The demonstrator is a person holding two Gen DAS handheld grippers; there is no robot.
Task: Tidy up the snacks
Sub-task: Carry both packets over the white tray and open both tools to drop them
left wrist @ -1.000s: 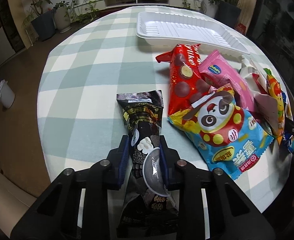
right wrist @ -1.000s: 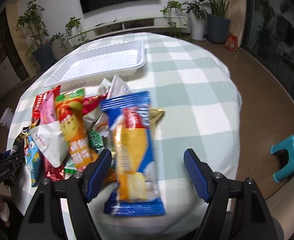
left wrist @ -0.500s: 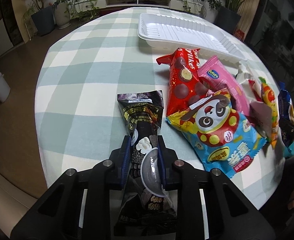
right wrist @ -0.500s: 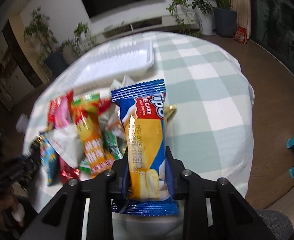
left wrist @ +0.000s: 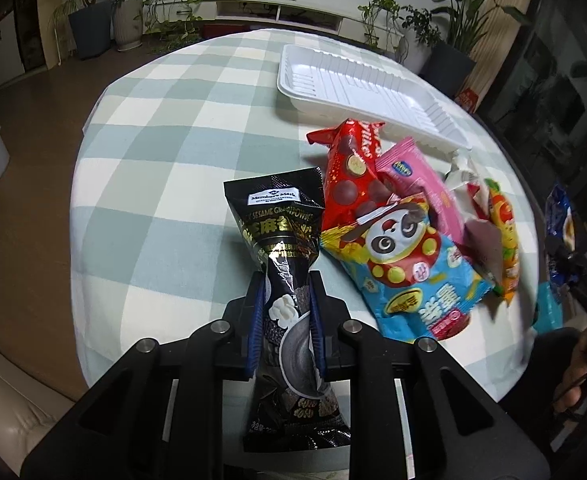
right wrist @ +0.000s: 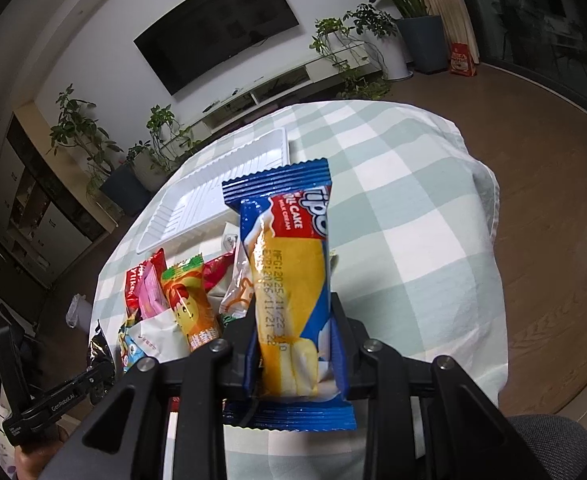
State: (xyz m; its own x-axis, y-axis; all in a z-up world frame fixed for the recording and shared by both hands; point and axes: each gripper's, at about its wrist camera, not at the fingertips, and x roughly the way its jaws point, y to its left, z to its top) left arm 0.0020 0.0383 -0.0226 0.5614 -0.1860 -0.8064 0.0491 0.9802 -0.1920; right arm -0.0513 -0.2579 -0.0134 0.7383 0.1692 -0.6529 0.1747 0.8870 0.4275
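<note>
Left wrist view | left gripper clamped on black sesame packet | right gripper clamped on blue cake packet | carry both level to white tray, upper right of frame

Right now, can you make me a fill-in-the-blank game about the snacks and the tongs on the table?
1. The left tongs are shut on a ____ packet.
2. The right tongs hold a blue and yellow ____ packet.
3. The white tray has ____ snacks in it.
4. The panda bag lies on a ____ tablecloth.

Missing words: black; cake; no; checked
</note>
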